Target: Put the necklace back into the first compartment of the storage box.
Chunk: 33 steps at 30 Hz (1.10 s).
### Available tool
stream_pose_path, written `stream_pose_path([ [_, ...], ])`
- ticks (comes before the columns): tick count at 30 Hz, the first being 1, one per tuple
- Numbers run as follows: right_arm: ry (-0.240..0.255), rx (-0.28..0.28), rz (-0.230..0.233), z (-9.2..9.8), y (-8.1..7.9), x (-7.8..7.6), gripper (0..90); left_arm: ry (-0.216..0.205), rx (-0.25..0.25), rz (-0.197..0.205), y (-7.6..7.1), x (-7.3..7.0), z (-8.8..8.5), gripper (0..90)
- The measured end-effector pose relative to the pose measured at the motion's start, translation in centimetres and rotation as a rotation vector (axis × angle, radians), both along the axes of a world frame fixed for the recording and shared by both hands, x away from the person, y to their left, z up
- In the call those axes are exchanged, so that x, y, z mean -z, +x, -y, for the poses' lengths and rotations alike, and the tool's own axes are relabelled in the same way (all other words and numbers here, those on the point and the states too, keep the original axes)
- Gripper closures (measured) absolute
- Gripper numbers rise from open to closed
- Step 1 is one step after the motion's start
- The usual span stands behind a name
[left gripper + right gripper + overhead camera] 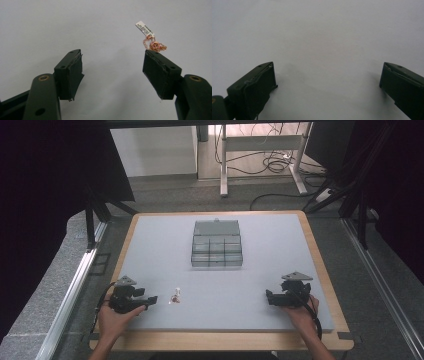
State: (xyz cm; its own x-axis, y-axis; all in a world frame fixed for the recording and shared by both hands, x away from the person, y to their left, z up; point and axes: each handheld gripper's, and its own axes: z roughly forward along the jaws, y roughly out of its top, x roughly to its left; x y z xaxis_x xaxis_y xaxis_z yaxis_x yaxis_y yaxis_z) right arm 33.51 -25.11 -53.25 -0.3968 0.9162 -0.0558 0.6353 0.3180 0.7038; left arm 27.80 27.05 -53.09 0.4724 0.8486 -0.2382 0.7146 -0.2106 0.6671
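**Both grippers rest wide open near a small chain on the mat**

High view: A grey mat [150,245] covers a wooden table [327,270]. The left gripper [150,300] sits at the near left of the mat, held by the left hand [116,320], its jaws pointing toward the middle. Just beyond its tips, apart from them, lies the chain [175,297], a tiny reddish speck with a white tag; its form is too small to make out here. The right gripper [270,296] sits at the near right in the right hand [300,315], well apart from the chain, jaws pointing inward. Whether either pair of jaws is spread is hard to judge from this height. At the far middle of the mat stands a clear box [216,245] with its lid raised and small compartments inside; what they contain cannot be told. The forearms are cut off by the bottom edge.

Left gripper view: The two black jaws stand wide apart with bare mat between them, gripping nothing. The chain [153,45], rose-gold with a round pendant and a white tag [144,28], lies bunched just past the tip of the jaw on the right side of the picture. That jaw's tip hides the chain's near edge, so whether they touch cannot be told. The tag's print is too fine to read.

Right gripper view: Its jaws are spread wide, both partly cut off by the picture's edges, with plain mat [324,50] between them and nothing held.
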Motion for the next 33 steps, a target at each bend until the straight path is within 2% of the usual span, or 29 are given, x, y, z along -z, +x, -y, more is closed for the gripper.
stream_pose_path([
  [4, 0.001, -0.013, 0.009, 0.2, -0.4, 0.0, 2.2, -0.009, -0.006, 0.001, -0.1, -0.2, 0.0, 35.0],
  [8, 0.0, -0.017, 0.009, 0.3, -0.6, 0.0, 2.6, 0.005, -0.006, 0.004, -0.5, -0.4, -0.2, 36.6],
  [12, -0.001, -0.015, 0.007, 0.3, -0.5, 0.0, 2.1, -0.025, -0.005, 0.007, -1.1, -0.6, -0.5, 37.6],
  [14, -0.001, -0.018, 0.003, 0.2, -0.1, 0.0, 1.6, -0.044, -0.003, 0.006, -0.8, -0.8, -0.7, 38.1],
  [17, -0.005, -0.009, -0.004, -0.1, 0.7, -0.1, 1.3, -0.044, 0.001, 0.005, -0.2, -0.7, -0.7, 38.6],
  [20, -0.006, -0.008, 0.003, -0.5, 1.0, 0.0, 1.4, -0.016, 0.005, 0.001, 0.0, -0.5, -0.7, 38.9],
  [24, 0.002, -0.016, 0.012, -0.3, 0.8, 0.0, 4.5, -0.014, -0.004, -0.001, -0.3, -0.5, -0.8, 39.3],
  [28, 0.005, -0.029, 0.012, 0.0, 0.2, -0.1, 6.1, -0.021, -0.011, 0.014, -0.9, -0.9, -0.8, 39.4],
  [33, 0.003, -0.04, 0.013, 0.2, 0.1, -0.1, 6.0, -0.023, -0.016, 0.019, -0.9, -1.1, -1.0, 39.5],
])
